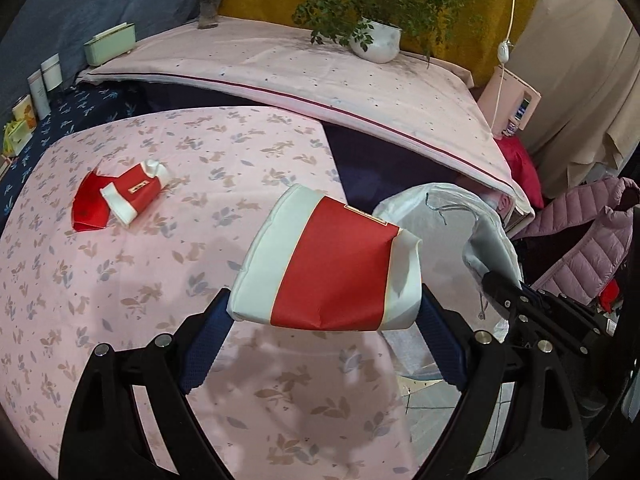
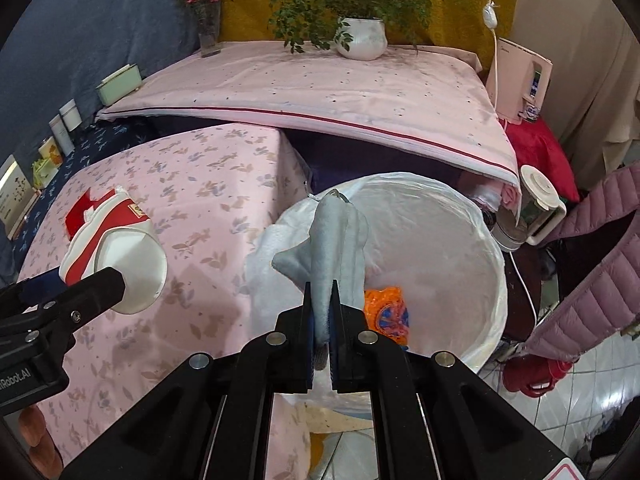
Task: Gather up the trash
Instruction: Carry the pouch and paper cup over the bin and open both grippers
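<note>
Left gripper clamped on red-white cup; right gripper pinching bag rim w/ pads together.

Only one piece of lettering reads clearly — white characters on the black body of the left gripper, at the left edge of the right wrist view, cut off by the frame so that "nRobot.AI" remains. The red-and-white paper cup carries a small gold-framed label (too blurred to read), and so does the crushed cup on the desk.
</note>
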`<state>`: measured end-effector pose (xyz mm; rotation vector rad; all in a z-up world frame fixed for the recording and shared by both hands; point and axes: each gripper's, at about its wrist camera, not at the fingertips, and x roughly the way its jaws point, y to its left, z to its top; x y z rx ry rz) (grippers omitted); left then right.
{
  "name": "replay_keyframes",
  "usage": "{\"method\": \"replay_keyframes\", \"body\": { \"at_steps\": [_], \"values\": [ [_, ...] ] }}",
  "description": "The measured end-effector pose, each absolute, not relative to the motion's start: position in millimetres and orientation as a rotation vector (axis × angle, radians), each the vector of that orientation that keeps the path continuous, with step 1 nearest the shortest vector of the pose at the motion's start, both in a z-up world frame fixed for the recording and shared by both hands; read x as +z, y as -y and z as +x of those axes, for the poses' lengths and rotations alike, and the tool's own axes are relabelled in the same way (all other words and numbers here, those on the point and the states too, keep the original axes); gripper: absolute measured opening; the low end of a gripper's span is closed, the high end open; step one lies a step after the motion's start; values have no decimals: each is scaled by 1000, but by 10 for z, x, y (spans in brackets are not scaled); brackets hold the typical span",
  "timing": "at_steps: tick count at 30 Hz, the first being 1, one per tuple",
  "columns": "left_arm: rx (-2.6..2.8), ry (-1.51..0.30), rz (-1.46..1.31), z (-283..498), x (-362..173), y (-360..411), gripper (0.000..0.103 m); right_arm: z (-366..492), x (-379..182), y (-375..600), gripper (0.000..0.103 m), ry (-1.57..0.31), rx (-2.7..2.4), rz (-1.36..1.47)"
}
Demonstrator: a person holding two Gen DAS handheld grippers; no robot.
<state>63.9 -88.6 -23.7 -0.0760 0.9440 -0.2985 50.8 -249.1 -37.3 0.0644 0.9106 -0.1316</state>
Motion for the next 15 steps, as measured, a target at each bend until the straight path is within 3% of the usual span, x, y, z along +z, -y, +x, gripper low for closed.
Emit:
{"method": "replay_keyframes", "body": {
  "at_steps": [15],
  "values": [
    [-384,-974,-45,687,-344,1659,85,443,-420,3057,6,-903,-167,107]
  ]
}}
